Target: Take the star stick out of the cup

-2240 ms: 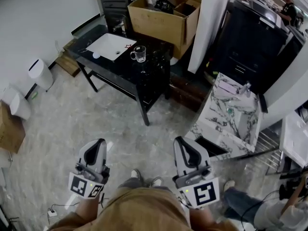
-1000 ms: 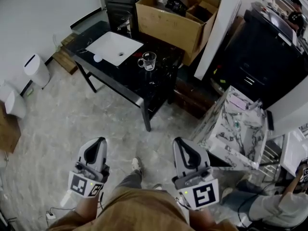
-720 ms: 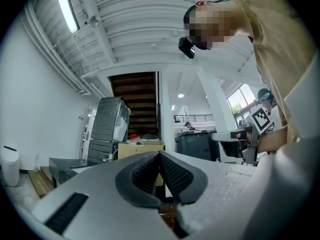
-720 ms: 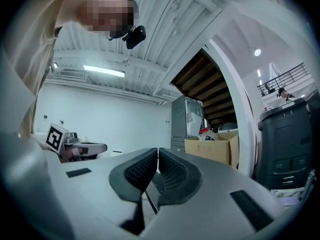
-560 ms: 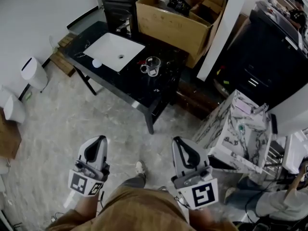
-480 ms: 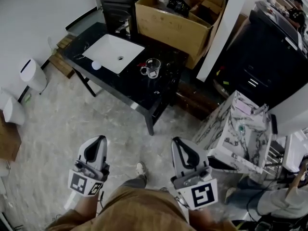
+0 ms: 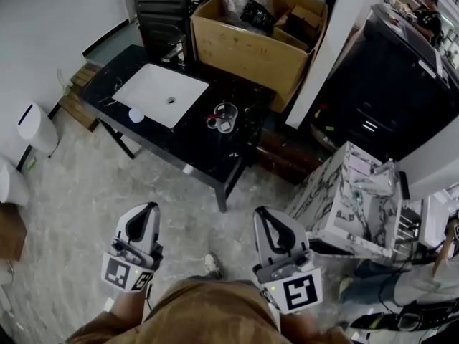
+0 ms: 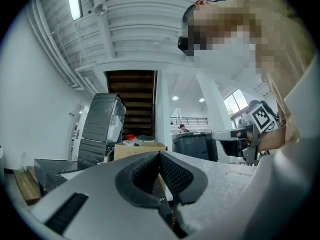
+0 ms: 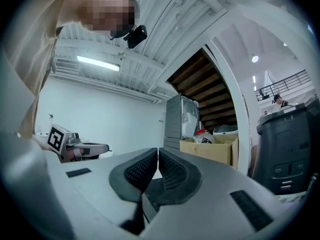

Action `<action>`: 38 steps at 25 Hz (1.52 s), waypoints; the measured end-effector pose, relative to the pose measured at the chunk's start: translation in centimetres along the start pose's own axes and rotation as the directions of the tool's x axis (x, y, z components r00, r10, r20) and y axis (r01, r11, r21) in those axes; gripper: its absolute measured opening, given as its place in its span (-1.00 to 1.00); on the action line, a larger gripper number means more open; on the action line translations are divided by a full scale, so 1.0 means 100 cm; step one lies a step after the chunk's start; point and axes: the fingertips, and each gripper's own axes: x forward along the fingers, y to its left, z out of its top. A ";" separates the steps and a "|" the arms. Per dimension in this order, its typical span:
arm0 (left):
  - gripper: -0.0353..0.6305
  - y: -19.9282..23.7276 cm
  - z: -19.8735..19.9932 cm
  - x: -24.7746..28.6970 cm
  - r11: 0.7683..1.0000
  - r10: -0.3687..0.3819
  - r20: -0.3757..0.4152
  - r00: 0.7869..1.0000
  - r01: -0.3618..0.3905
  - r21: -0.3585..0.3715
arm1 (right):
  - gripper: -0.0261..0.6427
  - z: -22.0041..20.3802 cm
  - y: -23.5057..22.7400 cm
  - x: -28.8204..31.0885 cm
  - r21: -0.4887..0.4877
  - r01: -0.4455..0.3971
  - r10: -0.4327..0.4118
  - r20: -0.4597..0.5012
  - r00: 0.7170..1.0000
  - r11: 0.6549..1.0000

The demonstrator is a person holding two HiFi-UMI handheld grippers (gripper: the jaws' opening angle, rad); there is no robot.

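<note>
Holding my left gripper (image 7: pixel 146 211) and right gripper (image 7: pixel 264 214) above the floor (image 7: pixel 79 192), both clenched on nothing; cup (image 7: pixel 225 117) stands well ahead on the dark surface (image 7: pixel 188 145).

The scene is viewed steeply downward from head height. Both gripper views are aimed nearly level; the distant open brown cardboard box (image 7: pixel 244 49) at twelve o'clock is shared by all.

The person holds the grey-and-white left gripper (image 7: pixel 148 209) and the matching grey-and-white right gripper (image 7: pixel 261 212) side by side, just ahead of the tan-clad torso (image 7: pixel 208 312). Both point forward and roughly level. On each, the ribbed dark jaws are pressed together with nothing between them. The black-and-white left marker cube (image 7: pixel 128 276) and right marker cube (image 7: pixel 300 292) sit nearest the torso.
</note>
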 end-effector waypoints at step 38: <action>-0.89 0.058 -0.008 0.027 0.994 0.106 -0.016 0.994 -0.106 0.024 | -0.91 0.001 -0.050 0.055 -0.046 0.001 -0.001 0.006 1.000 0.999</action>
